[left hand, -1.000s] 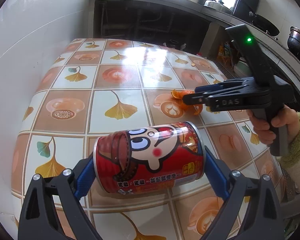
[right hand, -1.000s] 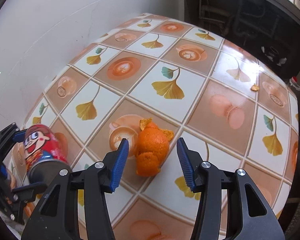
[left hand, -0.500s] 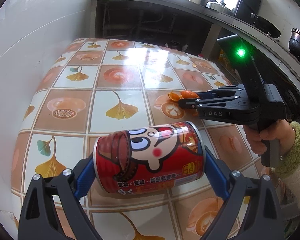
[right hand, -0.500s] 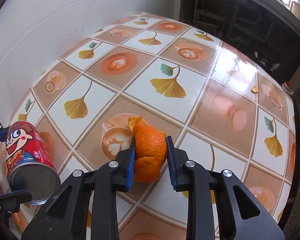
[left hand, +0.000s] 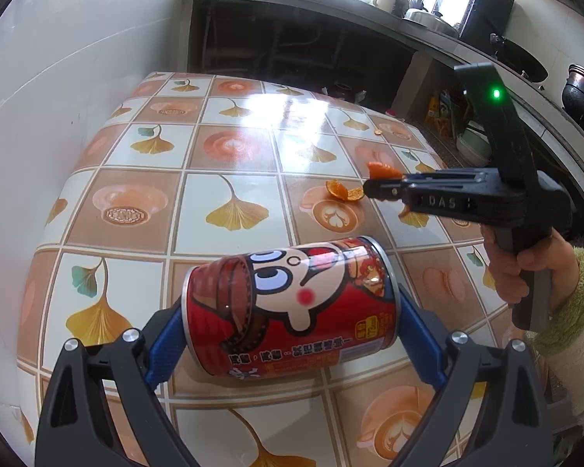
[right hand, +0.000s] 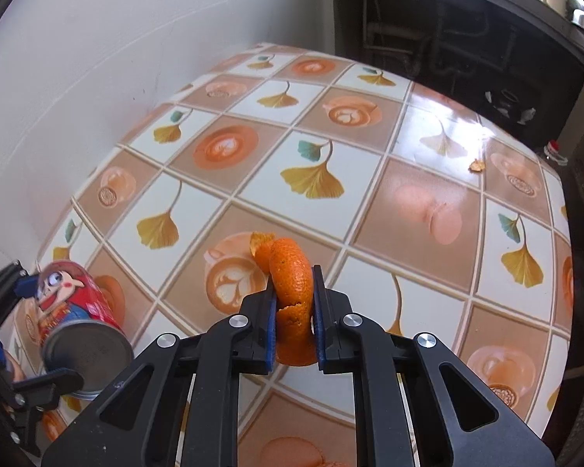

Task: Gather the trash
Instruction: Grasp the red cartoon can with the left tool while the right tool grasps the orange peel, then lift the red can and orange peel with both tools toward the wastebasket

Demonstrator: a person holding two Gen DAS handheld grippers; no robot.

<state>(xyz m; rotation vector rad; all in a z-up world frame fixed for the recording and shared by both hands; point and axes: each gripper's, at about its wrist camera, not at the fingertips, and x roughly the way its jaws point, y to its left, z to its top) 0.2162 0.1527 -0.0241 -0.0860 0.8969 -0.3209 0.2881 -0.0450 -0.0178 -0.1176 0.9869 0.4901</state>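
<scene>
Orange peel: curled, pebbled rind, now pinched between blue pads of right gripper; jaws closing from a wide straddle a second ago. Peel sits mid-table, toward right edge; loose scrap beside. Grasp looks made; lift likely next.

Red can: smooth printed metal cylinder, on side near front edge, spanned end to end by left gripper, unchanged. Table glossy, tile-patterned.

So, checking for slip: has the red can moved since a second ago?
No. The red can lies on the same tile seam of the table, between the left hand-held gripper.
</scene>
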